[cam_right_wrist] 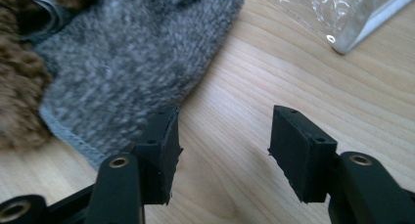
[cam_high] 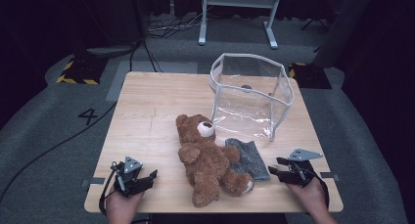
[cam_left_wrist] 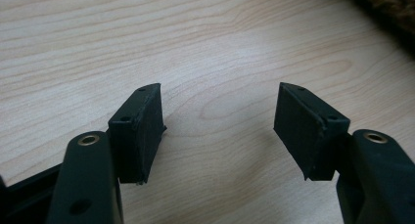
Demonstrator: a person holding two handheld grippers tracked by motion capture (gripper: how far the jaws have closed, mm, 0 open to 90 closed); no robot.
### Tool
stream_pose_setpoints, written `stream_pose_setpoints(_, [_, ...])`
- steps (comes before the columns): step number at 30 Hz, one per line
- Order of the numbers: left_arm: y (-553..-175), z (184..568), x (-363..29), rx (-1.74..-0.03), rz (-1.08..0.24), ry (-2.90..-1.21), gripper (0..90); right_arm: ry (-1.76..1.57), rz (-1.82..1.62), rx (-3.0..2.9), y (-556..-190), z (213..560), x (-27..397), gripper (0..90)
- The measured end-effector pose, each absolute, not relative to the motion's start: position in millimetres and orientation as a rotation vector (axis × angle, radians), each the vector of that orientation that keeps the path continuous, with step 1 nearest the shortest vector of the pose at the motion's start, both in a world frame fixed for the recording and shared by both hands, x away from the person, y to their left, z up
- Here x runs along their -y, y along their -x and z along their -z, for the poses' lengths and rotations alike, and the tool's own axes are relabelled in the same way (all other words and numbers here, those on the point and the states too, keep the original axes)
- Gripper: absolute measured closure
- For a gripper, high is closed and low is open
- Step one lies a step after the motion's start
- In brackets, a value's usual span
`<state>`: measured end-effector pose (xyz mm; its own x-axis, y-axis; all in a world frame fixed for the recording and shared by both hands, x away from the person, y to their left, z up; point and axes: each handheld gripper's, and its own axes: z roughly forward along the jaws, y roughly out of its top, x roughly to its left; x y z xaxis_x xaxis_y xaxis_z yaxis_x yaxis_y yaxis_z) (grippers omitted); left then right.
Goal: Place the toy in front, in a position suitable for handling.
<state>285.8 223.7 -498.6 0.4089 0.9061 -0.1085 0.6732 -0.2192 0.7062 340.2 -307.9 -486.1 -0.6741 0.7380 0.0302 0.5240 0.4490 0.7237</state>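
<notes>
The grey cloth (cam_high: 248,159) is partly covered by the teddy bear (cam_high: 208,158) lying on the table (cam_high: 147,111). The right gripper (cam_right_wrist: 222,150), jaws spread and empty, is held just beside the cloth's edge. The left gripper (cam_left_wrist: 220,131) is held open over bare wood, with the bear cut off at the corner of its view.

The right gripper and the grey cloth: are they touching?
Cannot tell. In the right gripper view one jaw of the open right gripper overlaps the grey cloth's edge, but whether it rests on it or hovers above is unclear.

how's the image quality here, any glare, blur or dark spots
High view: the wooden table is evenly lit, the room behind falls to black, and the clear bag shows light glare. Right gripper view: the grey cloth looks soft and blurred, with shine on the bag's plastic. Left gripper view: wood grain is sharp.
</notes>
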Motion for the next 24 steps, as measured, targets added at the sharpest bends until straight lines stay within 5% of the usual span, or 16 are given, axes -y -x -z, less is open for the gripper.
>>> stream_pose_setpoints(14, [-281,476,-219,-1.281,-0.466,-1.907,35.2,-0.959,-1.132,-2.464,-338,459,273,44.0])
stream_pose_setpoints(24, [-281,476,-212,-1.250,-0.471,-1.949,35.2,-0.933,-0.969,-2.598,-358,477,223,47.0])
